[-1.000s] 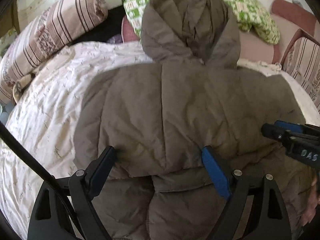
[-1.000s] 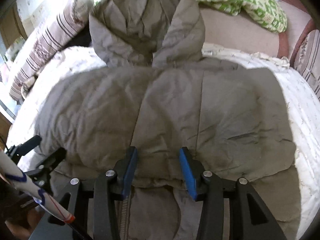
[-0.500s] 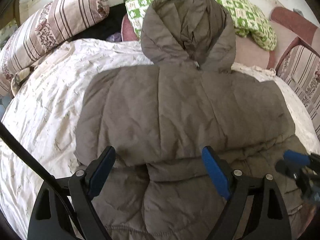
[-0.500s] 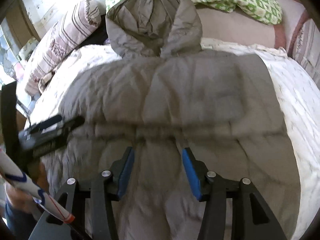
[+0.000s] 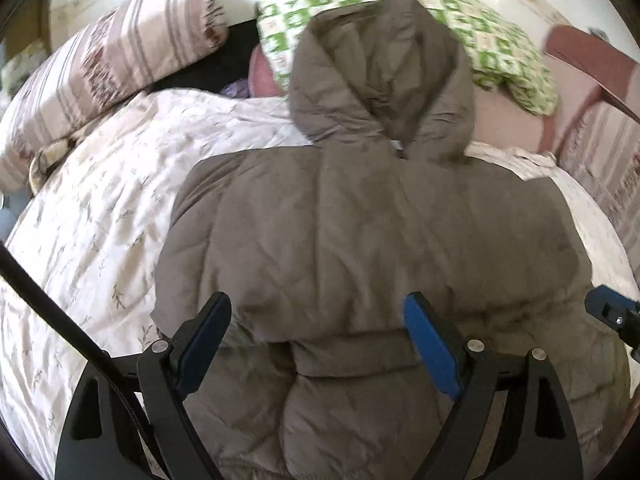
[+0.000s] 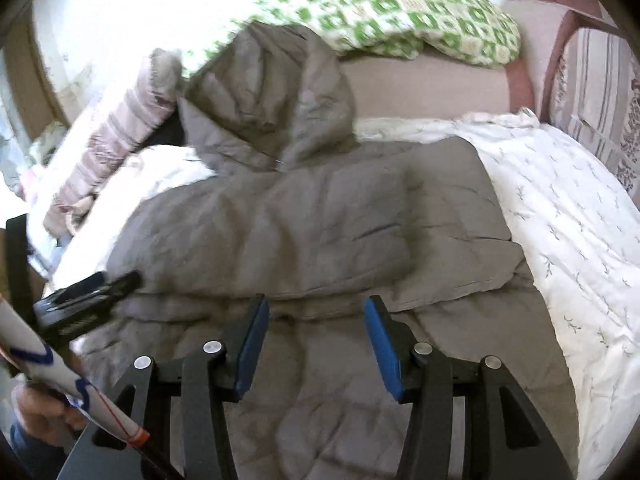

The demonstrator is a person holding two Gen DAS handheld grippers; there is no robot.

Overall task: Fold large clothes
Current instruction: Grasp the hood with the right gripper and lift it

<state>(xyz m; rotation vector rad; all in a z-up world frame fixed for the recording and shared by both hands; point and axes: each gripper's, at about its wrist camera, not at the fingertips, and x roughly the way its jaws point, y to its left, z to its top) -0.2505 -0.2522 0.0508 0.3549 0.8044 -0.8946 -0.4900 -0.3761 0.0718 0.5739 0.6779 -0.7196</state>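
A grey-brown padded hooded jacket (image 5: 360, 248) lies spread flat on a bed, over a white quilt (image 5: 92, 216) printed with small sprigs. Its hood (image 5: 380, 80) points toward the head of the bed and rests against a green-and-white patterned pillow (image 5: 496, 40). Both sleeves are folded in over the body, so the upper part forms a broad block with a fold line running across it, and the lower part of the jacket reaches toward the cameras. A striped pinkish pillow (image 5: 104, 68) lies at the far left of the bed, and a chair with a striped cushion (image 6: 592, 84) stands beyond the right edge. The left gripper (image 5: 316, 340) hangs over the lower left part of the jacket with its blue-padded fingers (image 5: 430, 346) spread wide; nothing is pinched between them, and the cloth lies undisturbed below. The right gripper (image 6: 316, 340) hovers over the jacket's middle, just below the fold line. Its fingers (image 6: 382, 346) stand at a middling gap, having just been opening, and they grip no cloth. In the right wrist view the left gripper appears at the left edge, dark and blurred, with the person's hand (image 6: 36, 412) around its handle. In the left wrist view a blue fingertip of the right gripper shows at the right edge, beside the jacket's right side.
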